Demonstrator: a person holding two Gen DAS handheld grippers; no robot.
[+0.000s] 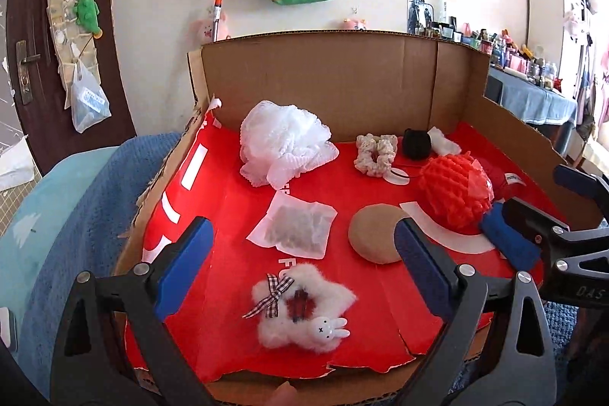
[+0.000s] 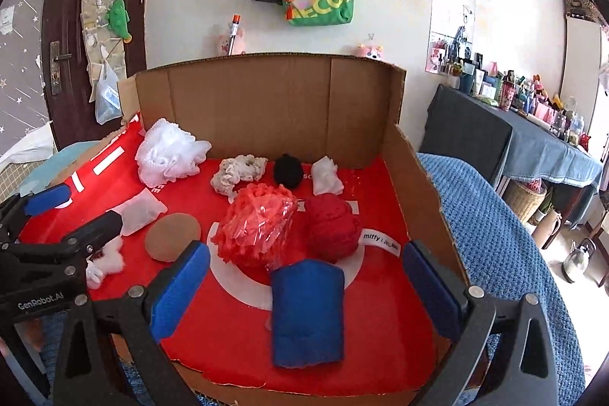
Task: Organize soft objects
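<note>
At the bottom of the left wrist view, the left gripper stands wide apart with nothing between its 2 blue pads; low in the frame between them lies a white fluffy hair clip with a checked bow and a small rabbit figure. At the bottom of the right wrist view, the right gripper is likewise spread wide, and a blue folded cloth lies on the floor of the box between its pads, touching neither.

All of this sits on the red floor of a cardboard box. In the left view, mid-frame, a white sachet lies left of a tan round sponge. To the right, an orange-red mesh pouf lies just beside a red knitted ball.

Higher in the frame, near the back wall, a white mesh pouf sits at left, then a cream scrunchie, a black knitted ball and a small white wad.
</note>
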